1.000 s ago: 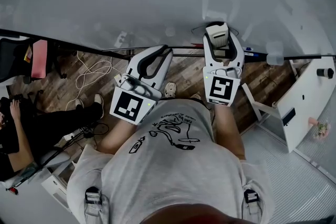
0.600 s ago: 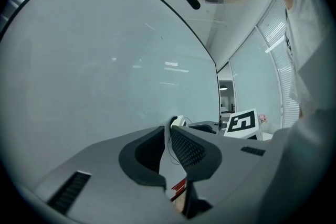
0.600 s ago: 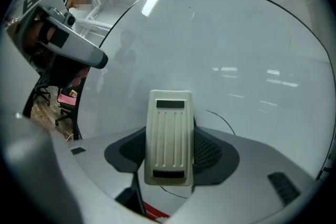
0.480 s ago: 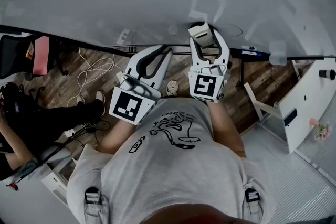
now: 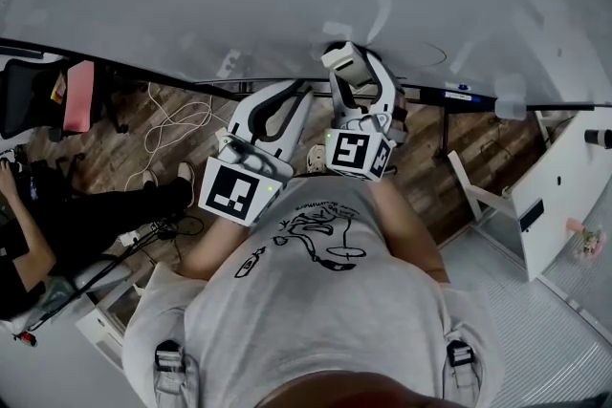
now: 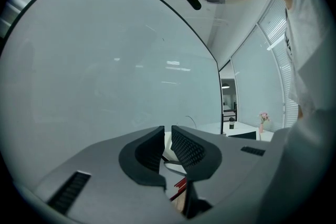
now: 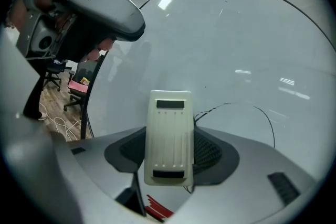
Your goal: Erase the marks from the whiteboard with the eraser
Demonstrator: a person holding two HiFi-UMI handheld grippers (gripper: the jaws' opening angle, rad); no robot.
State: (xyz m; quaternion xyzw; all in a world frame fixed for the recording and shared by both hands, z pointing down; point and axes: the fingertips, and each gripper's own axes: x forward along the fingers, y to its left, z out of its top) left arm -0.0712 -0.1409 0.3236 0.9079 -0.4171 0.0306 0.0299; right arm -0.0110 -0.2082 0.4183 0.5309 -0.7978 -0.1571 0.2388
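One mark showed: curved line [image 7: 252, 106] on whiteboard [image 7: 236, 34]. Right gripper [image 7: 170, 153] clamped eraser [image 7: 169, 128], wipe step in hand. Left gripper [image 6: 167, 145] sat closed, empty. Next move needed eraser flat, swept over line.

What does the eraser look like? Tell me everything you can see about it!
The eraser is a cream, plastic-looking block with rounded corners, faint lengthwise ridges and a dark slot near each end. The right gripper clamps its sides with both jaws. Its far end points at the whiteboard, beside a thin black curved line; contact is unclear.
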